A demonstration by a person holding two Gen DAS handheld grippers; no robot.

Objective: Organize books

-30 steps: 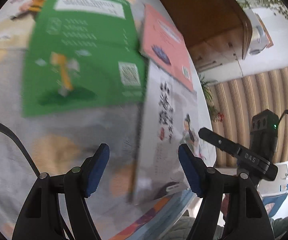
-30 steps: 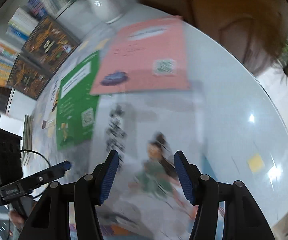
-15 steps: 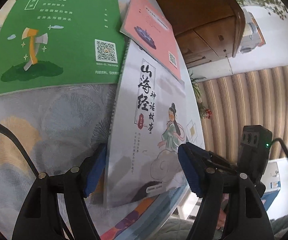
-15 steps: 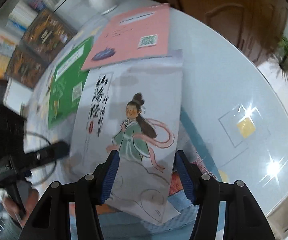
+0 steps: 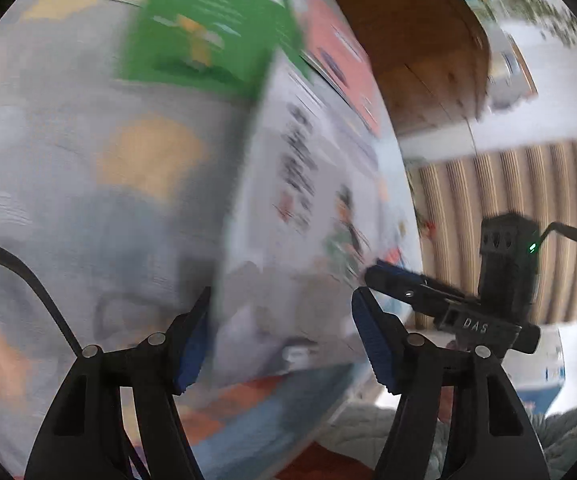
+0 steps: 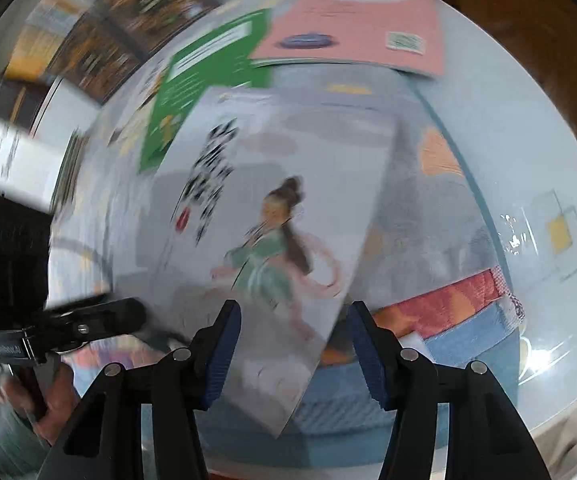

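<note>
A: We see 3 books on the round table (image 6: 528, 128). The grey book (image 6: 288, 184) lies by the near edge, and its corner sticks out over the edge.

B: Our left gripper (image 5: 278, 340) is closing, with the grey book's near end between its pads, not pinched. Our right gripper (image 6: 294, 350) is closing too, loose over that corner.

A: The green book (image 5: 208, 36) and pink book (image 6: 352, 28) lie farther in, side by side. The table's right side is bare.

B: Only the right view shows the bookshelf (image 6: 128, 12). Only the left view shows the striped wall (image 5: 508, 192).
</note>
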